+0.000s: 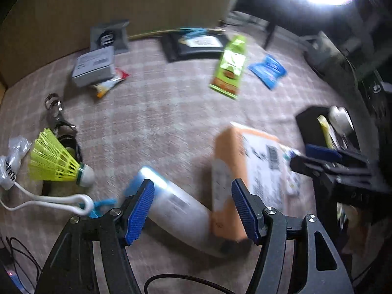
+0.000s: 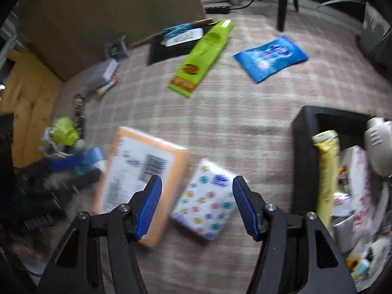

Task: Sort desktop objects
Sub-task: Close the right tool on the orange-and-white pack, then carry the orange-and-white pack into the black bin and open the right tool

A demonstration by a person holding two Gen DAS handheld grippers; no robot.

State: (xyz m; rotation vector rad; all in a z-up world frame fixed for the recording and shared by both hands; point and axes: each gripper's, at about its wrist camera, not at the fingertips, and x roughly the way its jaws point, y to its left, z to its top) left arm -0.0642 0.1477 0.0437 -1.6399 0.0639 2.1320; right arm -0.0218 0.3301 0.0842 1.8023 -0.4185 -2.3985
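My left gripper point(image 1: 193, 210) is open above a pale bottle with a blue end point(image 1: 176, 208) that lies on the checked cloth beside an orange box point(image 1: 247, 171). My right gripper point(image 2: 197, 205) is open above a white tissue pack with coloured patterns point(image 2: 208, 203), which lies just right of the orange box point(image 2: 139, 174). A black bin point(image 2: 306, 152) at the right holds a yellow packet point(image 2: 328, 171), a white plug and several small items. The right gripper also shows at the right of the left wrist view point(image 1: 330, 166).
On the cloth lie a green packet point(image 2: 201, 56), a blue packet point(image 2: 269, 57), a black tray with papers point(image 1: 196, 42), a grey box point(image 1: 94, 65), a yellow shuttlecock point(image 1: 56, 161), keys point(image 1: 57, 120) and a white cord point(image 1: 49, 199). A cardboard wall stands behind.
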